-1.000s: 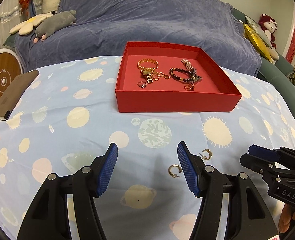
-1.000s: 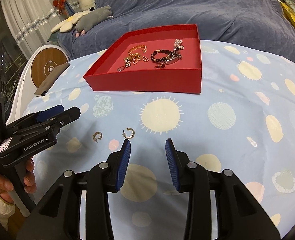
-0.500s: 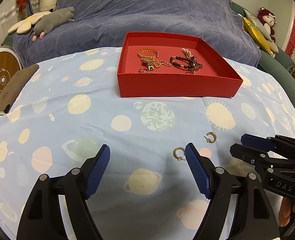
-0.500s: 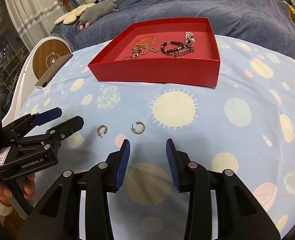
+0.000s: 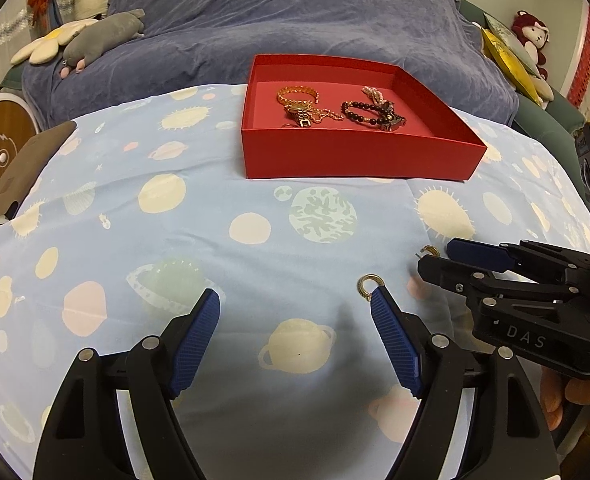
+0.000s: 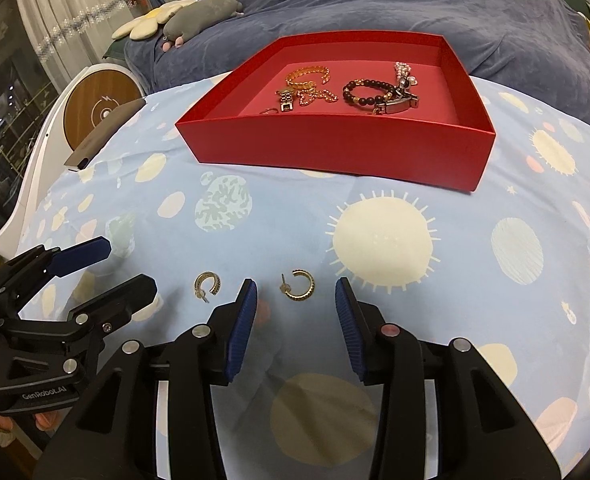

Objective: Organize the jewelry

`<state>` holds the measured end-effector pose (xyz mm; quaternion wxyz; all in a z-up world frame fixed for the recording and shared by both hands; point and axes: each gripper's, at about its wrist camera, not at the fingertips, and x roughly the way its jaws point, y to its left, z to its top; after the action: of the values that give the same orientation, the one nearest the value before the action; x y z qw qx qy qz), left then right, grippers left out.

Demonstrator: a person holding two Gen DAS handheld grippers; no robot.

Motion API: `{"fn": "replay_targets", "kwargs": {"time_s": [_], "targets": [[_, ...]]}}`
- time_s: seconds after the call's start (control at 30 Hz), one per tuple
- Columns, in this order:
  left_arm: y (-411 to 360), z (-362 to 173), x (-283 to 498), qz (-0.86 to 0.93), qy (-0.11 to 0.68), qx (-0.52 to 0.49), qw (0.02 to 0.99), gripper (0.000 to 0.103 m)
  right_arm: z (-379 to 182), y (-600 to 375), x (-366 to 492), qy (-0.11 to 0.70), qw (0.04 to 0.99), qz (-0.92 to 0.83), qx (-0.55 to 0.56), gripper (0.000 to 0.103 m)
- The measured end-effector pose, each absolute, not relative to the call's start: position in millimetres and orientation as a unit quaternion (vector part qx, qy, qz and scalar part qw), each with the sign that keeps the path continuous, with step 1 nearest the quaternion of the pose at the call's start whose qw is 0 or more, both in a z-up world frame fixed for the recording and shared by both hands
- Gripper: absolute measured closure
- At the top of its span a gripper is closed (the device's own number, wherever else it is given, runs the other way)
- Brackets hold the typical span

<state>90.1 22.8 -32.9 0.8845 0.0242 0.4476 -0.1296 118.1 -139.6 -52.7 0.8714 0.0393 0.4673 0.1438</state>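
The two small gold hoop earrings (image 6: 299,285) (image 6: 207,285), probably light, stiff and slippery, best pinched across the curved band, are lying on the planet-print cloth (image 6: 383,240) short of the red box (image 6: 335,144), while the right gripper (image 6: 295,300) is hanging unclenched around one and the left gripper (image 5: 295,312), having just widened, is gaping empty beside the other.

Left gripper (image 5: 295,332) jaws just opened wide, nothing between; right gripper (image 6: 296,320) part open, empty, both angled down.
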Motion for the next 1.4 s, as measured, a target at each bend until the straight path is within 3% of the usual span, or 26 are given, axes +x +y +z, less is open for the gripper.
{"fn": "replay_targets", "kwargs": {"time_s": [0.17, 0.3, 0.9, 1.1, 1.27, 1.4], "targets": [[24.0, -34.2, 90.0, -0.134, 0.450, 0.025, 0.882, 0.028, -55.5, -127.7, 119.5, 0.461, 0.876, 0.138, 0.004, 0.071], [23.6, -35.9, 90.5, -0.138, 0.451, 0.025, 0.881, 0.028, -56.4, -125.0, 119.3, 0.459, 0.879, 0.129, -0.020, 0.085], [-12.1, -54.8, 97.7, -0.153, 0.454, 0.040, 0.877, 0.029, -44.2, -163.0, 111.2, 0.465, 0.877, 0.117, 0.042, 0.085], [-19.1, -56.1, 99.3, -0.147, 0.439, 0.060, 0.884, 0.043, -43.8, -170.7, 109.0, 0.465, 0.877, 0.114, 0.047, 0.085], [-24.6, -55.8, 97.8, -0.151, 0.429, 0.076, 0.888, 0.066, -43.4, -174.5, 107.5, 0.465, 0.877, 0.112, 0.049, 0.085], [-26.6, -55.4, 96.5, -0.157, 0.426, 0.081, 0.887, 0.076, -43.2, -176.4, 107.0, 0.466, 0.877, 0.110, 0.051, 0.085]]}}
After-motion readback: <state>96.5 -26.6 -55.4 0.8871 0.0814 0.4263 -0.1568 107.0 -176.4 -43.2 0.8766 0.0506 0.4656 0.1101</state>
